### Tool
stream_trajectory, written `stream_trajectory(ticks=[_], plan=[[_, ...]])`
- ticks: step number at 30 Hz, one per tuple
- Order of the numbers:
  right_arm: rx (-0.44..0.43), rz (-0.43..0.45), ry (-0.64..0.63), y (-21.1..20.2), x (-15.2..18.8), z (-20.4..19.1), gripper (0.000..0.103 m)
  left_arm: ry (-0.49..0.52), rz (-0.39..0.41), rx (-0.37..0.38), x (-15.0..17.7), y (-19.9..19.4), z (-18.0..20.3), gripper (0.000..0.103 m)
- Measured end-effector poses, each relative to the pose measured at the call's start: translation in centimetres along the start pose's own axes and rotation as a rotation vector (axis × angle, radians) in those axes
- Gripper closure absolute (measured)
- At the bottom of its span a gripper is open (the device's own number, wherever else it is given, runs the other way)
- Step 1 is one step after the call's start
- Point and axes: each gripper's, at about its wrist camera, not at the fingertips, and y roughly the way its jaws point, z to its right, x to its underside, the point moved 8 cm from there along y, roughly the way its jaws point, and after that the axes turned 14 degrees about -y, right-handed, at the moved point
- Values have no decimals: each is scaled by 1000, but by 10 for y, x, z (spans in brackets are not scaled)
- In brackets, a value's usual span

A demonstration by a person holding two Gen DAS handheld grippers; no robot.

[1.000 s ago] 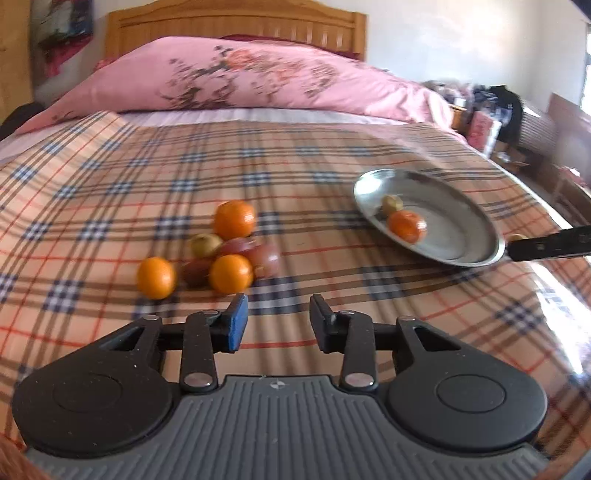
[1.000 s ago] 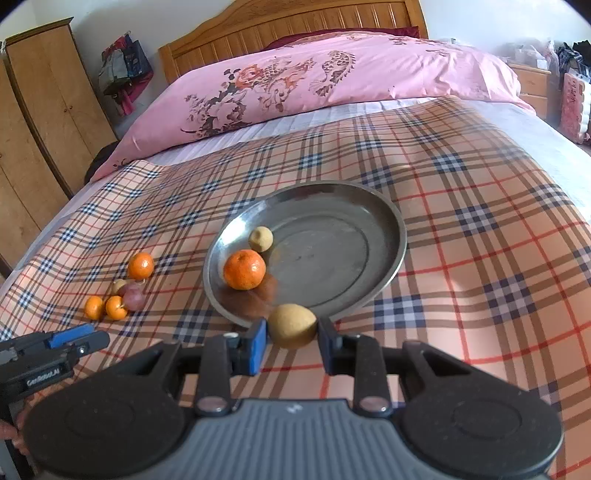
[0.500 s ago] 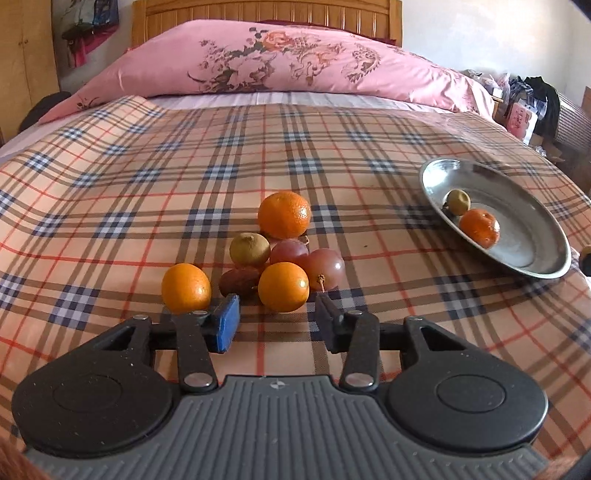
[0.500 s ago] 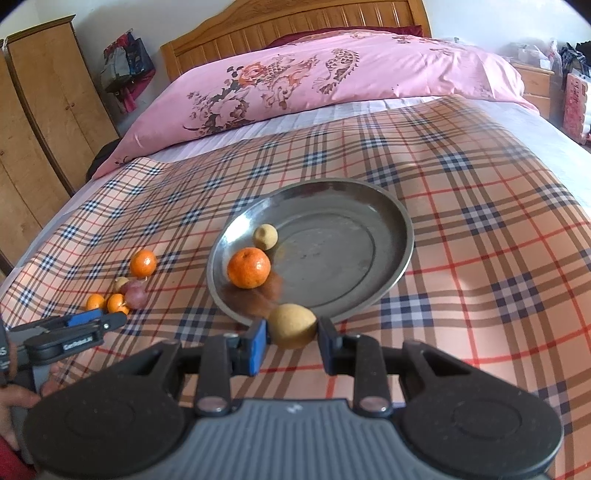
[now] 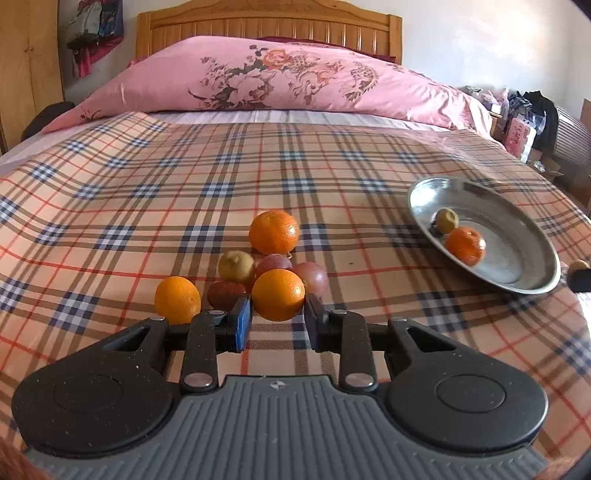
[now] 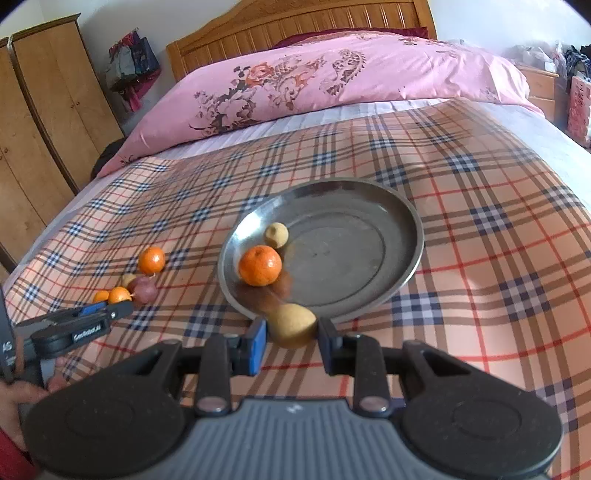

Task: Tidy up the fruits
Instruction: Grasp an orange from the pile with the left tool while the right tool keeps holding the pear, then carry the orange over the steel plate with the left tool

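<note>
A pile of fruit lies on the plaid bedspread: three oranges, a yellow-green fruit (image 5: 236,266) and reddish fruits (image 5: 312,277). My left gripper (image 5: 277,314) is open, its fingers on either side of the nearest orange (image 5: 277,294). A steel plate (image 6: 388,284) holds an orange (image 6: 259,265) and a small yellowish fruit (image 6: 276,235). My right gripper (image 6: 291,332) is shut on a tan round fruit (image 6: 293,325) just at the plate's near rim. The plate also shows in the left wrist view (image 5: 532,251).
A pink floral pillow (image 5: 280,77) and wooden headboard (image 5: 266,22) lie at the bed's far end. Wooden wardrobes (image 6: 40,122) stand left. Clutter (image 5: 532,118) sits beside the bed on the right. Open bedspread (image 5: 184,177) stretches beyond the fruit pile.
My left gripper moved forward to the pile until its open fingers flank the nearest orange. My right gripper kept hold of the tan fruit and edged slightly nearer the plate.
</note>
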Motion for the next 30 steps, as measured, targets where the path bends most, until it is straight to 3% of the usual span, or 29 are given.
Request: stream_trajectory(ticks=[8, 16, 22, 30], plan=[[14, 25, -16, -11, -11, -2, 75, 7, 30, 28, -10, -39, 19, 69], [65, 51, -40, -27, -33, 7, 75, 68, 43, 110, -29, -65, 79, 69], [98, 69, -57, -34, -51, 20, 75, 97, 45, 168, -38, -64, 132, 69], [122, 61, -42, -28, -61, 39, 75, 97, 12, 188, -35, -44, 173, 69]])
